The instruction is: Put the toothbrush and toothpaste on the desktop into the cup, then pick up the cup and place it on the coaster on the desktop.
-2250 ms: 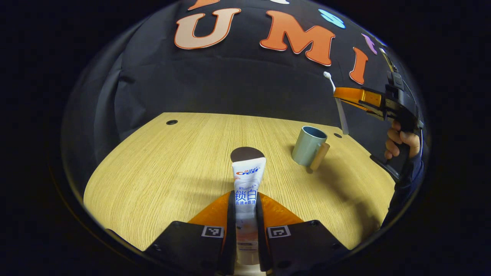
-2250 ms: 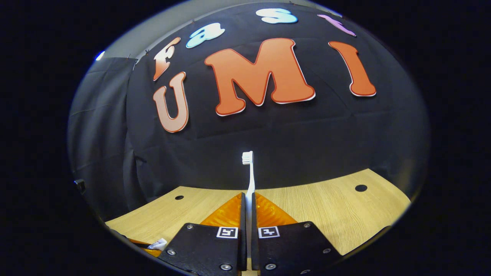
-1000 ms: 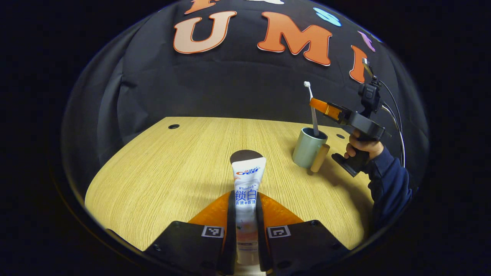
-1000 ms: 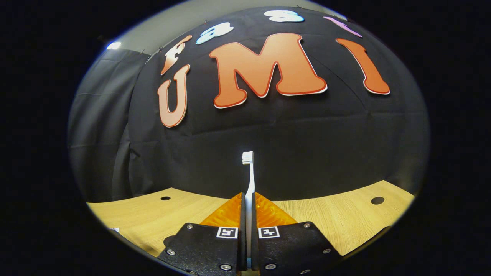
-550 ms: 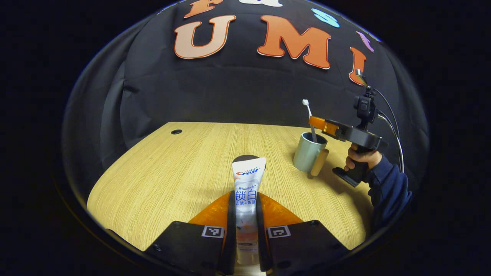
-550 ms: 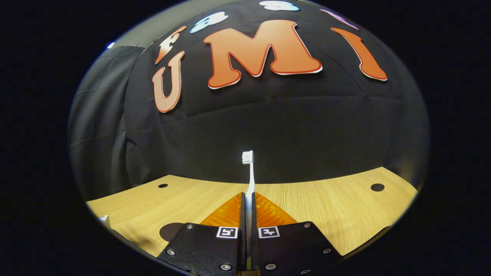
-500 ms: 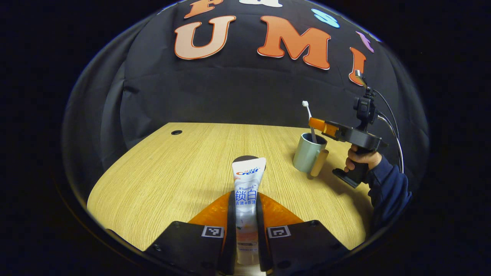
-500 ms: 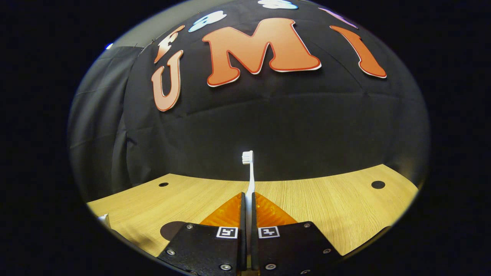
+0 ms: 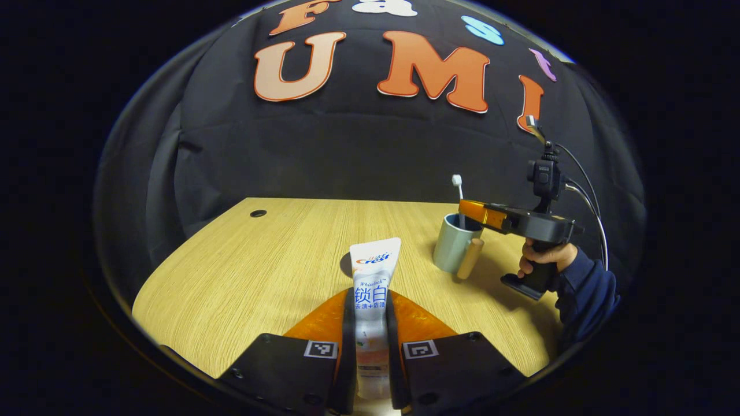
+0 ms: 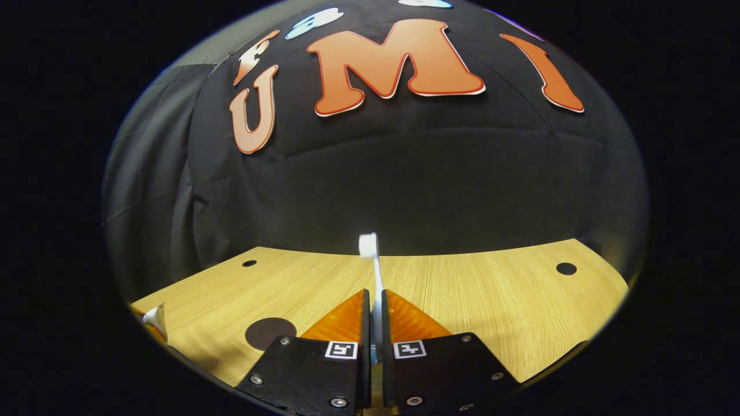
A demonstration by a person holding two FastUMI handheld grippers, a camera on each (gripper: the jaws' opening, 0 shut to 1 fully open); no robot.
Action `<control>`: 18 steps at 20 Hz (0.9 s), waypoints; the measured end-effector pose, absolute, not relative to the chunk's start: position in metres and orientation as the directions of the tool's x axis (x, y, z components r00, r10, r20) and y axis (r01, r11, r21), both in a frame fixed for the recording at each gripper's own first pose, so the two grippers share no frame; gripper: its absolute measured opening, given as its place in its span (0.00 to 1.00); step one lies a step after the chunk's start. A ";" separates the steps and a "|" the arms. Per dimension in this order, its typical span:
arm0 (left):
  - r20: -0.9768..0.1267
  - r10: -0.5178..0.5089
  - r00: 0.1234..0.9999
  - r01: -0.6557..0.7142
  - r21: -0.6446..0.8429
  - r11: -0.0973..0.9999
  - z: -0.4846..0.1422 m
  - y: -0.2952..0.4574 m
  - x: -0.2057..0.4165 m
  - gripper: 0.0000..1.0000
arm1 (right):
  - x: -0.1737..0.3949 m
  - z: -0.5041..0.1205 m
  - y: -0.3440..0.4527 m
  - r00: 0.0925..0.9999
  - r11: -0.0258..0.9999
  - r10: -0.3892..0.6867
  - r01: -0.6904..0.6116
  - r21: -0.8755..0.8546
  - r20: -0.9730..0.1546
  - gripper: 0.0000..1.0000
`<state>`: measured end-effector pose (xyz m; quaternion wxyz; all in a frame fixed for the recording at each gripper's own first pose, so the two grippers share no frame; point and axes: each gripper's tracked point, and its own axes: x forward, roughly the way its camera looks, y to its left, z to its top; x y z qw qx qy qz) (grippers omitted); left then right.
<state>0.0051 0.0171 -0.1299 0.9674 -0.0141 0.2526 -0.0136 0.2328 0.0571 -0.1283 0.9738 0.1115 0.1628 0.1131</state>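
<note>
My left gripper (image 9: pixel 370 296) is shut on a white toothpaste tube (image 9: pixel 373 271), held above the near part of the wooden desk (image 9: pixel 260 271). A dark round coaster (image 9: pixel 345 267) peeks out behind the tube and lies at the lower left in the right gripper view (image 10: pixel 269 332). The pale green cup (image 9: pixel 449 248) with a wooden handle stands right of centre. A white toothbrush (image 9: pixel 458 185) stands in it, head up. My right gripper (image 9: pixel 464 207), held by a hand (image 9: pixel 540 257), sits just over the cup's rim. In its own view the right gripper (image 10: pixel 376 296) has its fingers slightly parted, and the toothbrush (image 10: pixel 376 271) leans loosely between them.
Small round holes mark the desk near its far corners (image 9: pixel 258 213) (image 10: pixel 566 268). The black cloth wall rises right behind the desk. The toothpaste's cap end (image 10: pixel 154 316) shows at the far left of the right gripper view.
The right gripper has lowered the toothbrush into the cup. Its fingers have just parted a little and the brush has tilted and sunk. The left gripper has kept its hold on the tube, drifting slightly.
</note>
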 end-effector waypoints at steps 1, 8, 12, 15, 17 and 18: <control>-0.480 -0.041 0.876 0.027 -0.035 0.999 -0.129 0.013 0.006 0.27 | 0.228 -0.128 0.057 0.917 0.945 0.269 -0.193 0.265 -0.294 0.10; -0.449 -0.123 0.885 0.102 -0.071 0.992 -0.128 -0.025 0.026 0.27 | 0.184 -0.113 0.026 0.922 0.942 0.254 -0.168 0.291 -0.292 0.49; -0.419 -0.171 0.892 0.149 -0.084 0.985 -0.124 -0.050 0.050 0.27 | 0.156 -0.108 -0.003 0.932 0.946 0.215 -0.124 0.300 -0.291 0.62; -0.378 -0.207 0.902 0.181 -0.103 0.978 -0.118 -0.068 0.079 0.27 | 0.137 -0.106 -0.025 0.940 0.948 0.191 -0.101 0.301 -0.284 0.68; -0.339 -0.217 0.915 0.192 -0.107 0.976 -0.114 -0.078 0.096 0.27 | 0.128 -0.114 -0.041 0.938 0.953 0.167 -0.075 0.294 -0.304 0.70; -0.315 -0.221 0.923 0.198 -0.103 0.975 -0.110 -0.083 0.106 0.27 | 0.123 -0.116 -0.047 0.936 0.953 0.157 -0.061 0.295 -0.314 0.71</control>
